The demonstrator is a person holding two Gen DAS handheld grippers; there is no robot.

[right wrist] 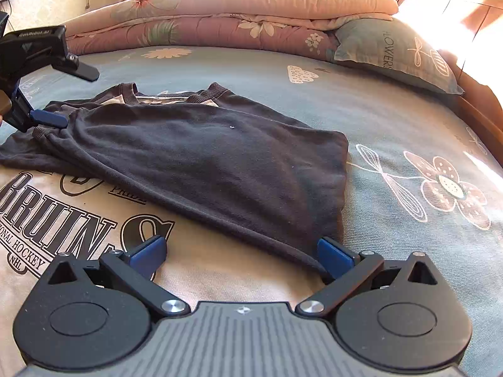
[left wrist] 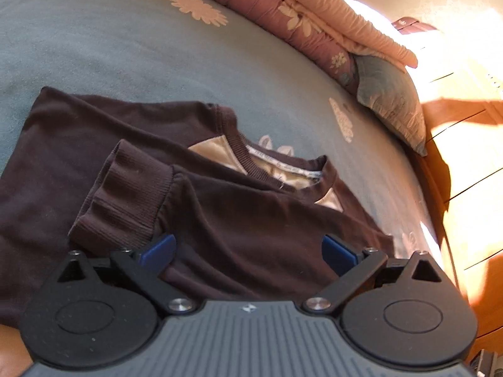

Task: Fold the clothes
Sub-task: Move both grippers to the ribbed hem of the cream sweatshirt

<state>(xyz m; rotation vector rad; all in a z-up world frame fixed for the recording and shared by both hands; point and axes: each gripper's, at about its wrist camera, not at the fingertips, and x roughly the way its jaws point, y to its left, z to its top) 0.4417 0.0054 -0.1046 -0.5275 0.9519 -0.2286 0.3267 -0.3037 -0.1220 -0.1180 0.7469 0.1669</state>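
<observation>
dark brown long-sleeved shirt (right wrist: 201,157) spread on a grey-blue flowered bedsheet (right wrist: 393,119), front side up, with a pale printed hockey crest showing near the right gripper's (right wrist: 242,256) left finger. one side panel already turned inward across the chest, its folded edge running diagonally from the neckline down to the right gripper's right finger (right wrist: 333,256), which touches or nearly touches that edge. right jaws spread wide, nothing pinched between them. from the left wrist view, ribbed cuff (left wrist: 122,201) of a sleeve lying across the body just ahead of the left finger of the left gripper (left wrist: 248,251), collar (left wrist: 283,169) further ahead and between the two jaws. left jaws also spread wide, empty, hovering low over the cloth. stacked pink quilts (right wrist: 220,19) and a pillow (right wrist: 396,53) far beyond both jaws, well apart from the shirt. judged part-way folded: one side and one sleeve lie tucked in; the other side, towards the left of the right jaws, looks flat and unfolded, and no lengthwise fold from hem to collar visible.
</observation>
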